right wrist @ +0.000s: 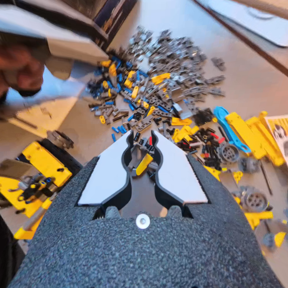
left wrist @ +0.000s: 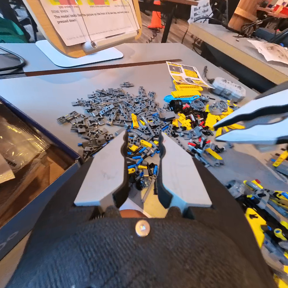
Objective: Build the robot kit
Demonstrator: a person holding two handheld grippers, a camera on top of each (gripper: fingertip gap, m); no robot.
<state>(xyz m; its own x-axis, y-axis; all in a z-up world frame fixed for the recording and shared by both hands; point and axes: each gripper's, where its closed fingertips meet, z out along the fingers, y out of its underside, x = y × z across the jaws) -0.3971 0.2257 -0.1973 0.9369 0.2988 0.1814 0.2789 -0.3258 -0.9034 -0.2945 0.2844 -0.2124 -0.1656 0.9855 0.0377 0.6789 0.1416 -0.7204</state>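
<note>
Your left gripper (left wrist: pixel 143 135) hangs with its jaws apart above the mixed heap of blue pins (left wrist: pixel 141 150) and short black and yellow bits, holding nothing. Left of it you have the open cardboard box (left wrist: pixel 39 155) with clear plastic bags inside, its blue edge running along the grey table (left wrist: pixel 46 96). Behind that stands the white stand (left wrist: pixel 81 57) carrying a printed sheet. Ahead of your left fingers lies the wide spread of dark grey connector pieces (left wrist: pixel 109 107). Further right come the black tyre (left wrist: pixel 176 105), the light blue flat piece (left wrist: pixel 179 98), the long yellow beams (left wrist: pixel 187 90) under a yellow sticker sheet (left wrist: pixel 185 74), and the grey motor block (left wrist: pixel 229 90).

Your right gripper (right wrist: pixel 142 134) is also parted, with a gap between the tips. A yellow curved piece (right wrist: pixel 143 164) and a grey frame (right wrist: pixel 140 148) show between the fingers; the view is blurred, so they appear to lie on the table beneath rather than be clamped. At the left of this view sits the partly built yellow model (right wrist: pixel 45 165). To the right lie grey wheel hubs (right wrist: pixel 230 153) among black and red pins (right wrist: pixel 208 145).
</note>
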